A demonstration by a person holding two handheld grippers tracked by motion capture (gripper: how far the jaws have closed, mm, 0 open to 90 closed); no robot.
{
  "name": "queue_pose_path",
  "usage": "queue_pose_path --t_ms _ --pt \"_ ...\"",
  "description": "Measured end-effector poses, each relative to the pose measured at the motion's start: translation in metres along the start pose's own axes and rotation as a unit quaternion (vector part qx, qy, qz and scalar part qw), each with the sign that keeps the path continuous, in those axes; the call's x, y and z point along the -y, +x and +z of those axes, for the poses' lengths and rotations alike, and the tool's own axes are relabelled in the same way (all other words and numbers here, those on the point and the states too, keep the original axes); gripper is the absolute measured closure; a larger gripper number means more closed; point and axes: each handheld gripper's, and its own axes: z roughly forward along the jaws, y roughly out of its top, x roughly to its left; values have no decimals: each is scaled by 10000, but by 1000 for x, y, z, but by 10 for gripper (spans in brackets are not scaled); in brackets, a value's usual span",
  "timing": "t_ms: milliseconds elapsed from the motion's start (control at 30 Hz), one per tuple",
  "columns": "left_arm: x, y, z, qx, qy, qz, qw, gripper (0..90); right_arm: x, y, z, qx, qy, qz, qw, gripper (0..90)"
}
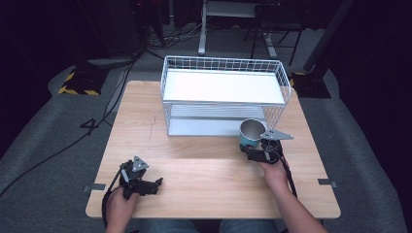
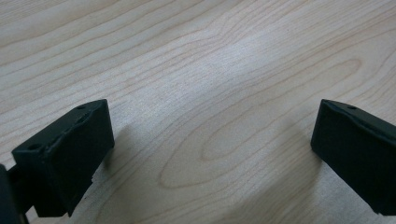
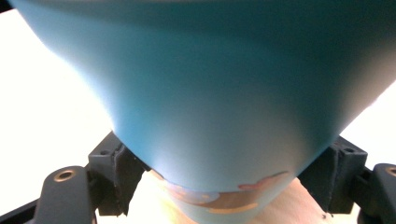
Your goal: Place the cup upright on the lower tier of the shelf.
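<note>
Wooden counter (image 1: 194, 174): pale grain, laid bare across the centre and lower part of the high view, so that working room is left in front of the rack.
Wire rack (image 1: 282, 80): white, set at the upper centre of the high view; a white top shelf and a grey lower shelf are seen, and nothing is seen on either shelf.
Teal cup (image 1: 249, 134): held upright just in front of the rack's lower right corner, right of centre in the high view; its metal inside looks empty. It is judged to be held by its lower wall so that the mouth stays up.
Right gripper (image 1: 256, 151): jaws clamped on the cup's narrow base from both sides.
Left gripper (image 1: 145, 184): resting at the lower left of the high view, jaws wide apart over bare wood, nothing between them.
</note>
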Motion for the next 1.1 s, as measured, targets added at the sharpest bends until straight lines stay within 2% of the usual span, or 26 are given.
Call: queue_pose_path --t_ms 267,433,667,1100 --pt "1 0 -1 -7 1 -19 10000 0 -15 1 15 -51 -69 -13 10000 234" --pt "1 0 -1 -34 -7 -9 10000 0 -24 1 28 -124 -79 82 9999 234" --pt "1 0 0 -29 -6 -27 10000 0 -32 3 44 -177 -97 95 9998 234" --pt "-2 1 1 -74 7 -64 10000 0 -45 7 78 -145 -174 156 9996 233"
